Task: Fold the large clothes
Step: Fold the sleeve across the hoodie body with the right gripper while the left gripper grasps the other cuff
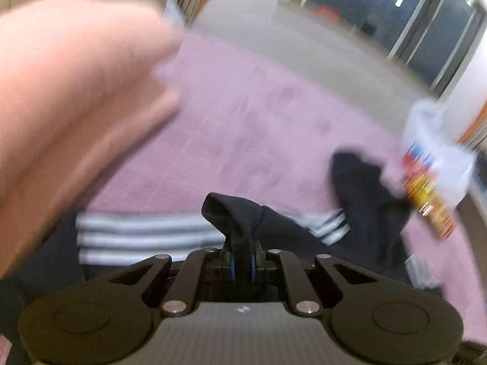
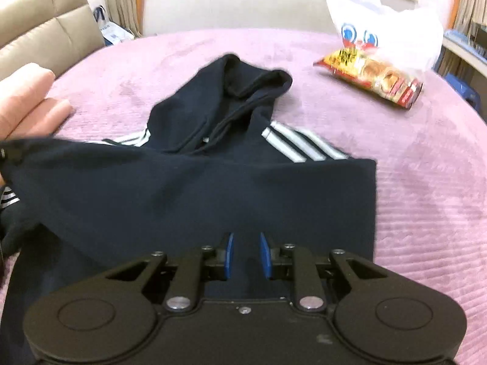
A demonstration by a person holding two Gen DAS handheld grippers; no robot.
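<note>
Folding is at the grasping step, I judge. From the left wrist view, the left hand-held gripper (image 1: pixel 242 266) is closed narrow on a raised fold of the navy hoodie (image 1: pixel 368 210), which lies on the pink bed cover (image 1: pixel 258 115); the dark cloth stands up between the blue pads. White stripes of the hoodie show just beside this fold. A blurred bare hand (image 1: pixel 76 97) fills the side of the view above the hoodie.

From the right wrist view, the right hand-held gripper (image 2: pixel 246 255) stands over the flat lower part of the navy hoodie (image 2: pixel 194 194), jaws narrow but with a visible gap; I cannot tell if cloth is pinched there. The hood (image 2: pixel 243 91) points away, beyond the striped shoulders. Next move probably needs both grips secure, then lifting together towards the hood.

Beyond the hoodie, a white plastic bag (image 2: pixel 395 24) lies on the bed cover, a snack packet (image 2: pixel 371 80) half out of its mouth.
</note>
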